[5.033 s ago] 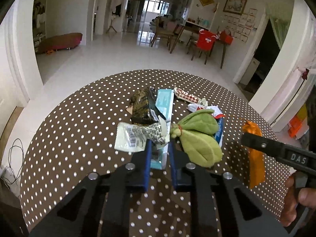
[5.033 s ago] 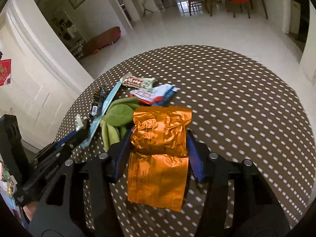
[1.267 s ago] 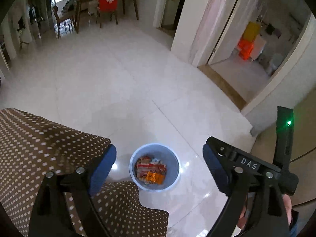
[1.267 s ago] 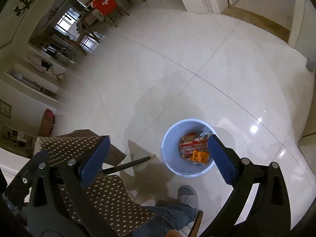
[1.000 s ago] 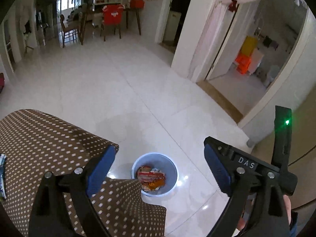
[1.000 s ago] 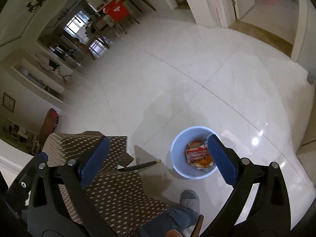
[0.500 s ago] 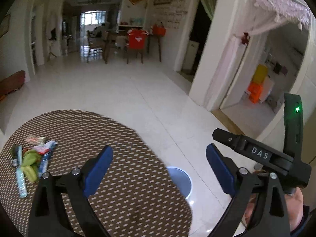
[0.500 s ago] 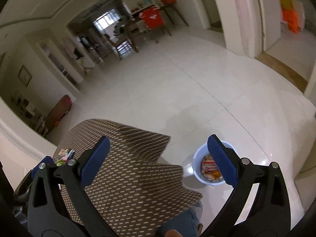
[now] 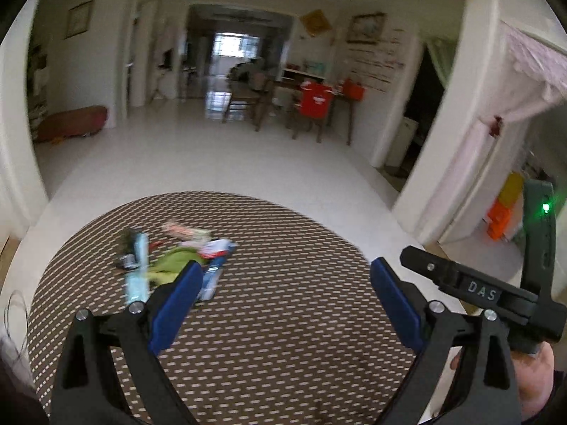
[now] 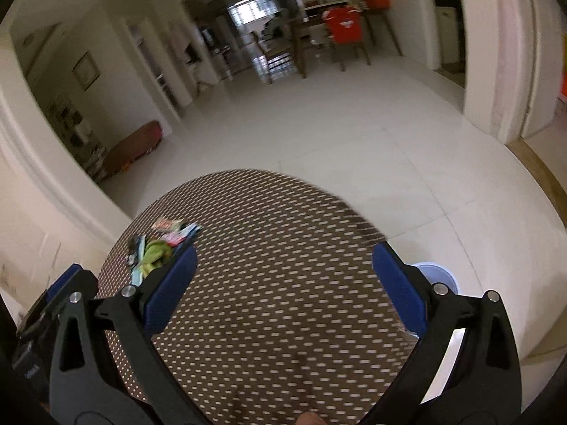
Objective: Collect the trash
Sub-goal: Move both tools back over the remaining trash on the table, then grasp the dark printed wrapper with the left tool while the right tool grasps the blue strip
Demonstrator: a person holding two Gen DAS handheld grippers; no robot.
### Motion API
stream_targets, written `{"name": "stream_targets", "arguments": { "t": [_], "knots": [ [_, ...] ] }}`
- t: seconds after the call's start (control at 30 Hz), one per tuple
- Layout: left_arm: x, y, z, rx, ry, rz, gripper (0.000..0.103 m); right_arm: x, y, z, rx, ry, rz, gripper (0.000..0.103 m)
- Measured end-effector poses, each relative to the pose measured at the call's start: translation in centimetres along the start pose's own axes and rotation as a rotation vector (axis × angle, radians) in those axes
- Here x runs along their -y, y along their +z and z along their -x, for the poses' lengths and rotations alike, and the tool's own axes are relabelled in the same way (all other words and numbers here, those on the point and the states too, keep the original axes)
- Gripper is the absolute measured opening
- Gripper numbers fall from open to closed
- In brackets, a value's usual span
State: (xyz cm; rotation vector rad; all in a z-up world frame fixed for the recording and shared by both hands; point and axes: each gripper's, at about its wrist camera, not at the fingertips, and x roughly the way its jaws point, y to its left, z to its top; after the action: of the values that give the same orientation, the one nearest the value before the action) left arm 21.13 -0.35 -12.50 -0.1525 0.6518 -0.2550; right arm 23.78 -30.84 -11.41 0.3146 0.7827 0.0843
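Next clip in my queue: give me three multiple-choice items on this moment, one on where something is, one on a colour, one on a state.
1. Where does the trash pile lie on the table?
A. far left part
B. right edge
C. under the right tool

2. What colour is the bin on the floor?
A. red
B. light blue
C. black

3. How do the left tool and right tool stand?
A. both shut on wrappers
B. one open, one shut
C. both open and empty

Answers: 1 A, the wrappers sit left of both tools in both views. 2 B, its pale blue rim shows behind the right tool's finger. 3 C, only tablecloth shows in the wide gap between each pair of pads.
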Motion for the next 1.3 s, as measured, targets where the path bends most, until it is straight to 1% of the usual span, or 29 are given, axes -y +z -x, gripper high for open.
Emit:
{"name": "stream_targets", "arguments": {
  "t": [0.13,0.23,0.4,0.53,0.67,0.73,0.93,0.97,1.0,1.03,1.1,1.13,1.2,1.23,1.27,1.3],
  "knots": [
    [-3.9,-0.7,0.6,0.012,0.060,0.063,0.093,-3.4,-0.3,-1.8,-0.028,0.017,0.049,0.097],
    [-6.3,-1.5,0.8,0.015,0.107,0.089,0.093,-5.8,-0.7,-3.6,-0.051,0.028,0.092,0.097],
    [-9.6,-2.4,0.3,0.009,0.169,0.140,0.093,-8.6,-1.4,-7.2,-0.091,0.029,0.147,0.097],
    [-12.4,-2.6,-0.6,-0.006,0.222,0.165,0.093,-9.9,-2.1,-10.2,-0.132,0.034,0.177,0.097],
    [-15.2,-2.5,-2.4,-0.019,0.267,0.185,0.093,-10.6,-2.7,-13.0,-0.168,0.043,0.176,0.097],
    [-16.5,-2.1,-4.0,-0.038,0.291,0.186,0.093,-11.0,-2.8,-14.1,-0.180,0.044,0.182,0.097],
    [-18.3,-0.6,-8.4,-0.089,0.322,0.149,0.093,-11.6,-2.3,-16.5,-0.197,0.036,0.186,0.096],
    [-18.5,-0.4,-9.2,-0.100,0.327,0.144,0.093,-11.9,-2.3,-17.1,-0.203,0.034,0.194,0.094],
    [-18.7,-0.2,-9.8,-0.112,0.330,0.144,0.092,-12.1,-2.3,-17.4,-0.207,0.032,0.200,0.090],
    [-19.1,-0.1,-10.5,-0.126,0.327,0.150,0.090,-12.5,-2.4,-18.0,-0.214,0.028,0.209,0.088],
    [-19.4,0.1,-11.7,-0.154,0.313,0.158,0.078,-12.9,-2.6,-18.9,-0.226,0.018,0.218,0.086],
    [-19.7,-0.1,-12.3,-0.167,0.306,0.161,0.075,-13.1,-2.8,-19.2,-0.224,0.004,0.226,0.085],
    [-19.6,-0.4,-13.6,-0.201,0.287,0.158,0.060,-13.8,-3.0,-19.5,-0.206,-0.016,0.259,0.081],
    [-19.3,-0.4,-13.8,-0.193,0.297,0.135,0.057,-14.2,-3.2,-19.6,-0.200,-0.021,0.279,0.078],
    [-19.1,-0.6,-14.0,-0.196,0.283,0.127,0.042,-14.5,-3.4,-19.7,-0.190,-0.031,0.305,0.068],
    [-19.0,-0.7,-14.0,-0.197,0.277,0.127,0.030,-14.9,-3.6,-19.9,-0.182,-0.042,0.327,0.053]
  ]
}}
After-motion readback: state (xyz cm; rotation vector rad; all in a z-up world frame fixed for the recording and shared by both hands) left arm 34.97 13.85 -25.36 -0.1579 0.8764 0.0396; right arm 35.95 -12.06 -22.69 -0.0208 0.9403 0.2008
